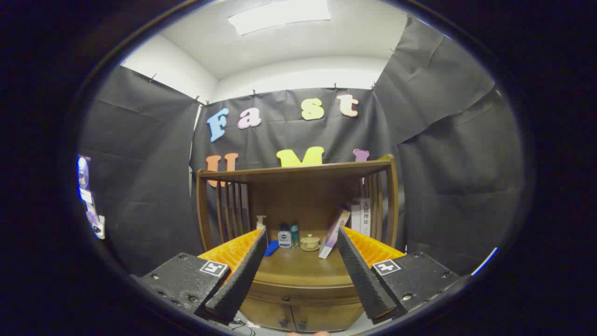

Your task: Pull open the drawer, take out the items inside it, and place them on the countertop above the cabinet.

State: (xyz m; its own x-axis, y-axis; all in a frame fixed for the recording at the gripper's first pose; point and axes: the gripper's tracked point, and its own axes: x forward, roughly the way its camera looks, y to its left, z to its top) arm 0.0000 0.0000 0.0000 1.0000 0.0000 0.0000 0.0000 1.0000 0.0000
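Jaws spread wide, empty, we see | gripper (301, 268) hangs before wooden cabinet (298, 298) | drawer (303, 295) shut, below bench (298, 266) | bottles (285, 236), small cup (309, 242), books (359, 217) stand on bench beyond jaws

You're looking at a warm brown wooden cabinet (298, 298). On its countertop (298, 266), toward the back edge, a white bottle with a blue label (284, 238) is sitting beside a teal one (295, 234), a cream teacup (309, 242) and a flat blue thing (271, 248).
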